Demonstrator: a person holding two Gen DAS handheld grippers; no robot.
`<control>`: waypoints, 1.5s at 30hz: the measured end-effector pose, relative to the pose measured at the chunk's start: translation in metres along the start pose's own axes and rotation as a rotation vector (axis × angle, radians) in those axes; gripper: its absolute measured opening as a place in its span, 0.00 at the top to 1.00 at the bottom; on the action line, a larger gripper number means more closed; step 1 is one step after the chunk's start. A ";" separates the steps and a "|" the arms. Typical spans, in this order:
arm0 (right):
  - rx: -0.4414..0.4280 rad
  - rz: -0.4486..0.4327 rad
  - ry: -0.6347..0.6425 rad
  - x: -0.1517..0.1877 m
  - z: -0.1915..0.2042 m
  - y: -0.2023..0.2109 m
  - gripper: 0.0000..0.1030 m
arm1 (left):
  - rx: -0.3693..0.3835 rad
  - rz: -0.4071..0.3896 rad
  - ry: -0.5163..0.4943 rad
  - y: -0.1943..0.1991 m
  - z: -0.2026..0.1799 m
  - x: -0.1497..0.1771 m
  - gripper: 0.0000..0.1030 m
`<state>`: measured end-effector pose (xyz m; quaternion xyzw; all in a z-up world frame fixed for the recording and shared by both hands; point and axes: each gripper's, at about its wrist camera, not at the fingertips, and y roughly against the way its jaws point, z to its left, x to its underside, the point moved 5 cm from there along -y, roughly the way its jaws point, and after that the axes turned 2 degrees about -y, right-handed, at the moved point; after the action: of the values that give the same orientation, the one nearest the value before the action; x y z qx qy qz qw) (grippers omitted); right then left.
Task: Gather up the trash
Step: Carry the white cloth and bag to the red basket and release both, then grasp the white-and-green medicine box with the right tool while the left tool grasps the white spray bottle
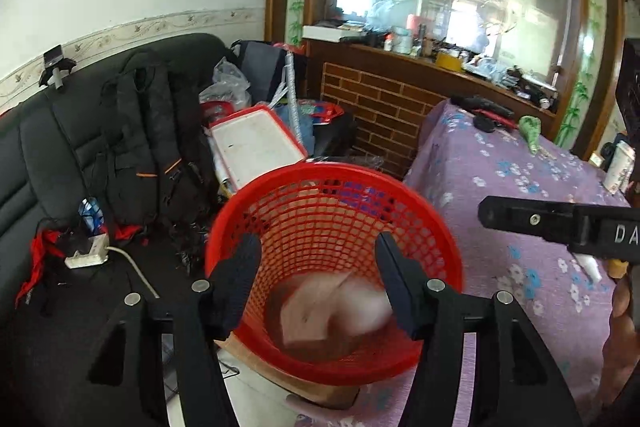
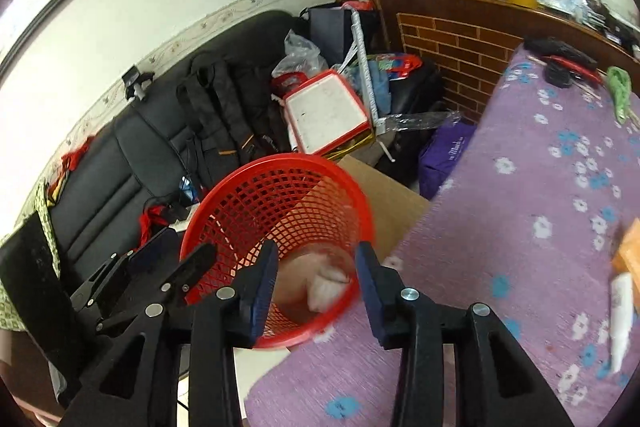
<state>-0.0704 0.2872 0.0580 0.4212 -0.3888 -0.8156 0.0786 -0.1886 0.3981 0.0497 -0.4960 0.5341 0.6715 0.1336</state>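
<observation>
A red mesh basket (image 1: 332,171) stands between the black sofa and the purple table, and both grippers hover just above its mouth. My left gripper (image 1: 316,267) is open, its pads wide apart with nothing between them. Below it, blurred pale paper trash (image 1: 332,311) lies at the basket's bottom. My right gripper (image 2: 316,255) is open too, over the same basket (image 2: 280,161), with a crumpled white wad (image 2: 324,287) seen low inside. One right finger (image 1: 520,217) pokes in from the right of the left wrist view. The left gripper (image 2: 180,255) shows beside the basket's left rim.
The basket rests on a cardboard box (image 2: 384,195). The purple flowered table (image 2: 540,187) carries an orange item (image 2: 628,247), a white tube (image 2: 622,311) and a paper cup (image 1: 618,167). The sofa (image 1: 60,147) holds a backpack (image 1: 148,131) and power strip (image 1: 88,255).
</observation>
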 end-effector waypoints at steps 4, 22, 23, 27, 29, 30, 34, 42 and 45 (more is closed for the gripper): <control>0.051 -0.063 -0.041 0.011 -0.030 0.040 0.37 | 0.052 -0.025 -0.025 0.012 -0.026 0.001 0.33; 0.371 -0.178 -0.519 0.193 -0.248 0.246 0.34 | 0.408 0.111 -0.405 0.032 -0.275 0.075 0.31; 0.395 -0.190 -0.557 0.199 -0.260 0.257 0.34 | 0.417 0.115 -0.430 0.033 -0.286 0.078 0.31; 0.481 -0.227 -0.672 0.211 -0.305 0.290 0.31 | 0.445 0.121 -0.494 0.041 -0.317 0.092 0.31; 0.503 -0.233 -0.723 0.213 -0.321 0.294 0.31 | 0.451 0.119 -0.515 0.045 -0.323 0.095 0.31; 0.504 -0.225 -0.749 0.212 -0.331 0.293 0.31 | 0.451 0.119 -0.520 0.045 -0.324 0.096 0.31; 0.508 -0.181 -0.793 0.210 -0.357 0.283 0.31 | 0.442 0.126 -0.512 0.043 -0.319 0.093 0.31; 0.620 -0.049 -0.696 0.201 -0.360 0.246 0.32 | 0.413 0.154 -0.463 0.029 -0.304 0.079 0.31; 0.630 -0.059 -0.637 0.203 -0.353 0.249 0.50 | 0.406 0.163 -0.452 0.025 -0.307 0.071 0.31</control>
<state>0.0155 -0.1764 -0.0157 0.1632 -0.6107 -0.7485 -0.2003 -0.0789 0.1023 0.0257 -0.2529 0.6520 0.6530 0.2907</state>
